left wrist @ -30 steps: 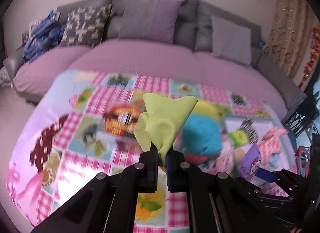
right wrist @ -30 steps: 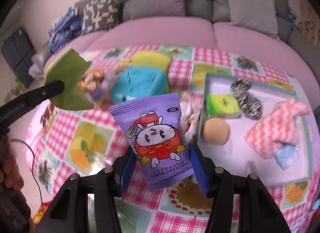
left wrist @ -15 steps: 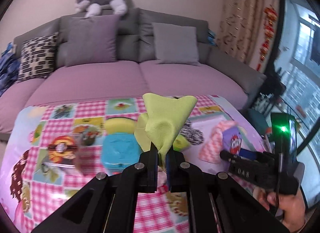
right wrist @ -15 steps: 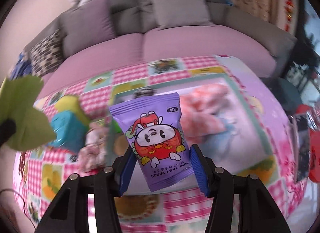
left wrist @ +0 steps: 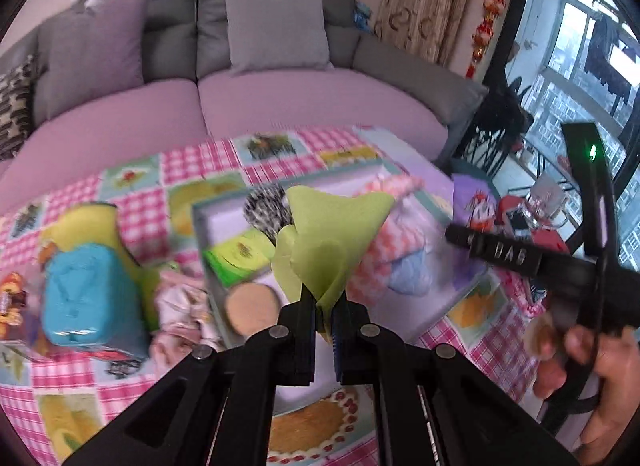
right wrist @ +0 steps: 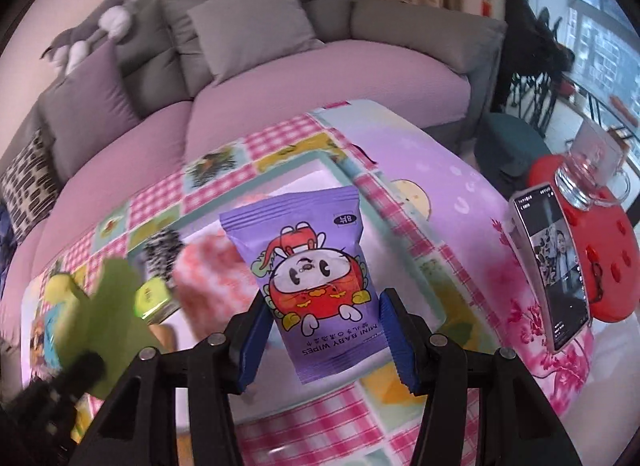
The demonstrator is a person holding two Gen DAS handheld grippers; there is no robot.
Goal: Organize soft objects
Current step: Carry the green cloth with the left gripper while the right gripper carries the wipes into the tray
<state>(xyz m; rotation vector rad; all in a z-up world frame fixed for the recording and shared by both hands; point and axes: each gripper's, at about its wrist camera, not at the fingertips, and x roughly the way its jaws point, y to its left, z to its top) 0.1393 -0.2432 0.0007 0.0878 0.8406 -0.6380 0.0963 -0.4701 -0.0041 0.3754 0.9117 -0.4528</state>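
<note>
My left gripper [left wrist: 323,308] is shut on a green cloth [left wrist: 328,234] and holds it above the green-rimmed tray [left wrist: 202,221]. My right gripper [right wrist: 324,330] is shut on a purple pack of baby wipes [right wrist: 312,274], held above the tray's right part [right wrist: 320,157]. The tray holds a pink-and-white knit cloth [left wrist: 384,242], a light blue cloth [left wrist: 408,278], a black-and-white pouf [left wrist: 264,213], a green packet [left wrist: 240,258] and a tan round sponge [left wrist: 250,306]. The right gripper shows in the left wrist view [left wrist: 460,231].
A blue pack [left wrist: 88,298], a yellow pack [left wrist: 84,225] and a pink cloth [left wrist: 180,306] lie on the checked tablecloth left of the tray. A phone [right wrist: 552,266] and a glass [right wrist: 588,169] on a red mat sit at the right. A grey-and-purple sofa [left wrist: 280,97] stands behind.
Both grippers have swung to the right, from over the loose items at the table's left to over the tray. Each keeps hold of its item.
</note>
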